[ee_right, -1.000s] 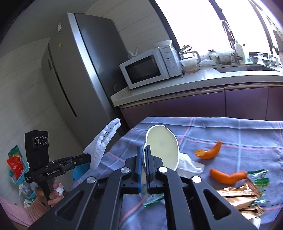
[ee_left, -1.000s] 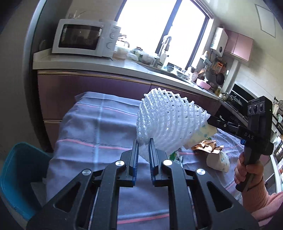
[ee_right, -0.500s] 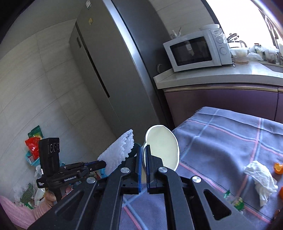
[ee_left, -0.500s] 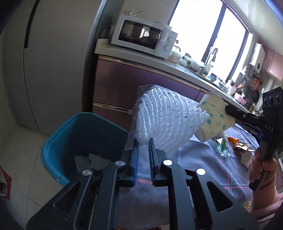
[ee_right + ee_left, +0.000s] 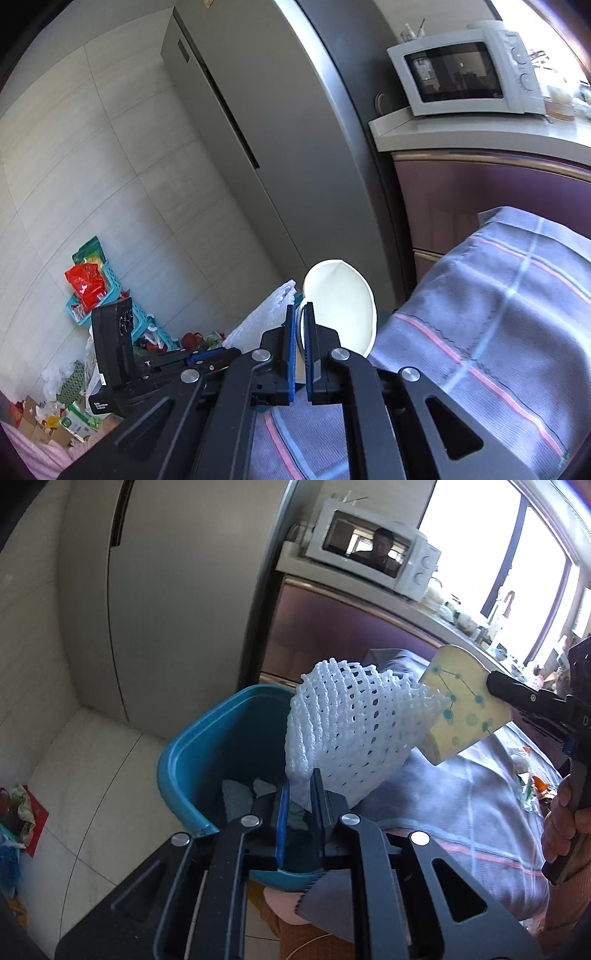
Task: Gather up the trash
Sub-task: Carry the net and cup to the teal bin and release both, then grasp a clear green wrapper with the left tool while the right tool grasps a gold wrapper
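Beside the tall grey fridge (image 5: 184, 590), the left gripper (image 5: 300, 794) pinches a white foam net sleeve (image 5: 351, 731) over the blue plastic bin (image 5: 207, 738), the right gripper (image 5: 300, 332) pinches a squashed paper cup (image 5: 343, 295) nearby, neither dropped in yet.

White foam net (image 5: 354, 731); cream paper cup (image 5: 465, 716) with teal dots; teal bin (image 5: 192, 753); lilac cloth (image 5: 498, 295), pink-striped.

Count: one foam net (image 5: 354, 731), one paper cup (image 5: 463, 712), one blue bin (image 5: 192, 753), one microwave (image 5: 465, 74), two grippers (image 5: 299, 794) (image 5: 300, 325).
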`<control>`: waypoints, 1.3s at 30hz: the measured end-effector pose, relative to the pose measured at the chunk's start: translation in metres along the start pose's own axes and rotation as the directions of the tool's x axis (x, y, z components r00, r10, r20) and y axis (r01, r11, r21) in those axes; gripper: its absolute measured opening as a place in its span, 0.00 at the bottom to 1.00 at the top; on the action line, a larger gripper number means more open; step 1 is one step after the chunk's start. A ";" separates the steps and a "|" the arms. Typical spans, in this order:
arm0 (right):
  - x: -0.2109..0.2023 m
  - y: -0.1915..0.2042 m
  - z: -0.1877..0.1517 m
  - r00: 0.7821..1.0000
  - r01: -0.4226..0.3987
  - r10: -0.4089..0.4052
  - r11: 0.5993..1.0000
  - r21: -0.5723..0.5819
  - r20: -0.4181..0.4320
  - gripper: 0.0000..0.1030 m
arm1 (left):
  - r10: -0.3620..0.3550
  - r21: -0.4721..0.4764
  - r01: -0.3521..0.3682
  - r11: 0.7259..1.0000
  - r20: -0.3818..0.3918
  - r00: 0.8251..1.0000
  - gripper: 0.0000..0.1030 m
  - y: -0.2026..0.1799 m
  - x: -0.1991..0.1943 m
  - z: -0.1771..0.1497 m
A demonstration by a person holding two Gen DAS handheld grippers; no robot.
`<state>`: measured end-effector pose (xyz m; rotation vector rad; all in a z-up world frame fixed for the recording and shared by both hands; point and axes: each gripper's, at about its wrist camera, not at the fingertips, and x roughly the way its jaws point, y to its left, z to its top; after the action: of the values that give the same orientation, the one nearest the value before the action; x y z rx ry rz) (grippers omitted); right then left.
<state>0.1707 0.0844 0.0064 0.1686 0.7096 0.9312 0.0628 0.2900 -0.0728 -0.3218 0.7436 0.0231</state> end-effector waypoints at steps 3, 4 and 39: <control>0.018 0.005 0.001 0.999 -0.010 0.010 1.000 -0.005 -0.037 0.03 | 0.036 -0.017 -0.036 0.999 -0.022 0.999 0.12 0.007 0.009 -0.003; 0.025 0.005 0.001 0.999 -0.010 0.009 1.000 -0.009 -0.049 0.03 | 0.045 -0.022 -0.046 0.999 -0.029 0.999 0.12 0.009 0.012 -0.004; 0.043 -0.007 -0.021 0.989 0.063 -0.065 0.998 -0.016 -0.135 0.27 | 0.063 0.005 -0.063 0.998 -0.019 0.998 0.46 -0.019 0.045 -0.004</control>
<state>0.1793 0.1106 -0.0340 0.0720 0.8297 0.8908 0.0960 0.2669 -0.1011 -0.2949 0.7730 0.0783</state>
